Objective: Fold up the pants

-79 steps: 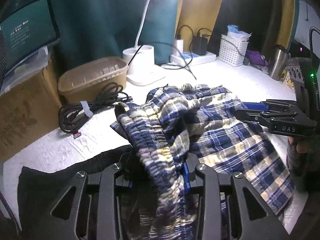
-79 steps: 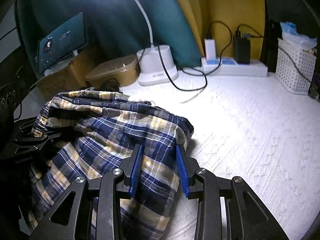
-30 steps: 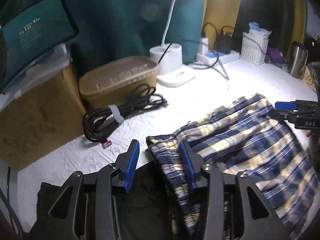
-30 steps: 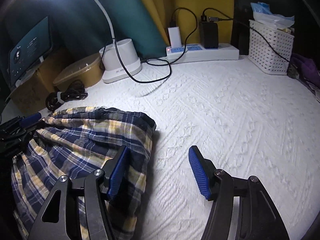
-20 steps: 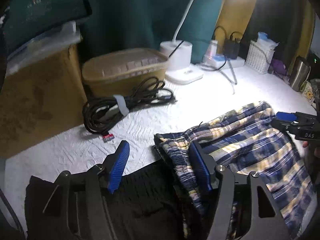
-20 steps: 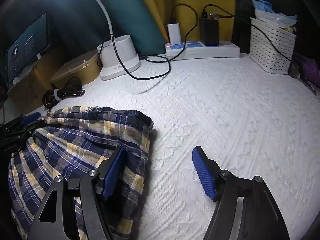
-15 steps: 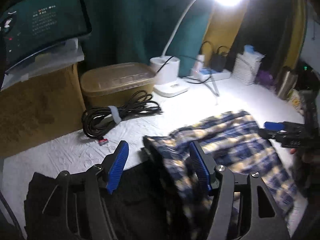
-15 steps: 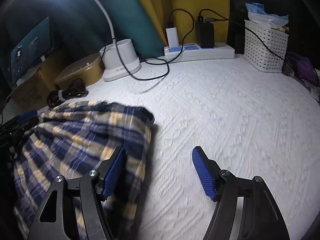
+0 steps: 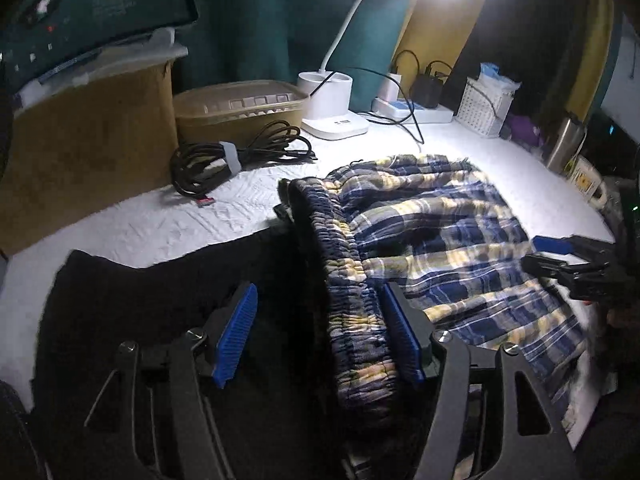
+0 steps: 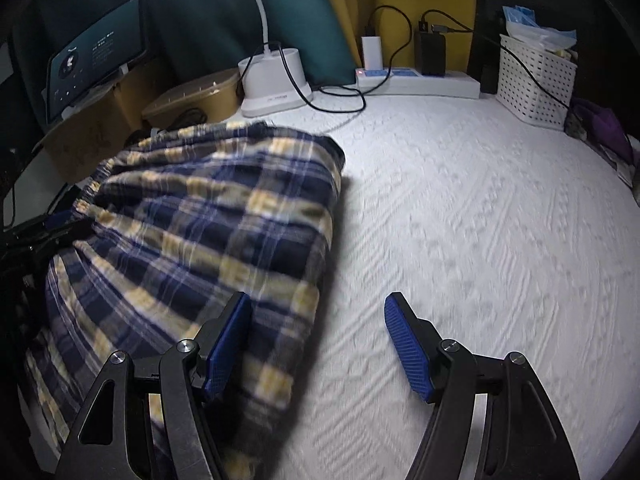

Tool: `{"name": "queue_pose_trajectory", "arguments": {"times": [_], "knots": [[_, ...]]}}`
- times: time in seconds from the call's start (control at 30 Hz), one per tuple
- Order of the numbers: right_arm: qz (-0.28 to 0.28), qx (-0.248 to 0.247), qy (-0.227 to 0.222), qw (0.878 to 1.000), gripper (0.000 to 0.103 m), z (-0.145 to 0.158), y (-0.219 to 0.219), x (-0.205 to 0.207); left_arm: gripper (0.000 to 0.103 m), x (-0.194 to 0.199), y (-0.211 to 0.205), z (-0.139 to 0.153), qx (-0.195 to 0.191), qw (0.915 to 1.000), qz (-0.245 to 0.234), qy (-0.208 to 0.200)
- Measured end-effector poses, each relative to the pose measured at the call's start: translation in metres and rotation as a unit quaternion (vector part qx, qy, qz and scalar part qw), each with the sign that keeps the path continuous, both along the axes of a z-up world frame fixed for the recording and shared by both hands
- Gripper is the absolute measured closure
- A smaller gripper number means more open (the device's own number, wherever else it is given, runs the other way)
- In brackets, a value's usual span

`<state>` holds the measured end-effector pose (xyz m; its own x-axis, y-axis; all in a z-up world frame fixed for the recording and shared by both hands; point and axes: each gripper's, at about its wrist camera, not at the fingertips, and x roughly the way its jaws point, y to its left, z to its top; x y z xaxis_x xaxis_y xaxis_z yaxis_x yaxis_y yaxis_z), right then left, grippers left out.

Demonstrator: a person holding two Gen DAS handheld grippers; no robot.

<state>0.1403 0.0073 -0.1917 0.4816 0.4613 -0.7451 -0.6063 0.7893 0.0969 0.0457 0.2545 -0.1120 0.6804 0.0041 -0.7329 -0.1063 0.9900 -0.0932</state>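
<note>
With both the left gripper (image 9: pixel 316 332) and right gripper (image 10: pixel 318 350) spread open and empty, the folded plaid pants (image 9: pixel 432 240) lay on the white counter (image 10: pixel 480 220); smoothing toward 3 o'clock would have flattened the fold.

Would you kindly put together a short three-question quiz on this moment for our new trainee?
1. True or false: the right gripper is clamped on the plaid pants.
2. Multiple choice: in the left wrist view, what lies under the left gripper, left of the pants' waistband? A) a white towel B) a black garment C) a cardboard sheet
3. Fill in: the coiled black cable lies in front of the tan lidded ______.

Key:
1. False; its fingers stand wide apart, and only the left one is against the cloth.
2. B
3. container
</note>
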Motion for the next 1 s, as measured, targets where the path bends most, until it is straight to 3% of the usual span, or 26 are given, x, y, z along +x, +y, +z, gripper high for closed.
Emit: {"name": "queue_pose_trajectory", "arguments": {"times": [0.27,0.63,1.0], "knots": [[0.003,-0.006,-0.002,1.0,0.032,-0.004,-0.013,-0.027,0.037,-0.007,-0.013,0.004,0.054,0.9985,0.01,-0.001],[-0.001,0.0,-0.003,1.0,0.032,-0.005,-0.028,-0.051,0.037,-0.029,-0.016,0.012,0.023,0.9996,0.016,-0.008],[0.002,0.002,-0.008,1.0,0.03,-0.007,-0.041,-0.067,0.037,-0.043,-0.023,0.004,0.034,0.9992,0.02,0.005]]}}
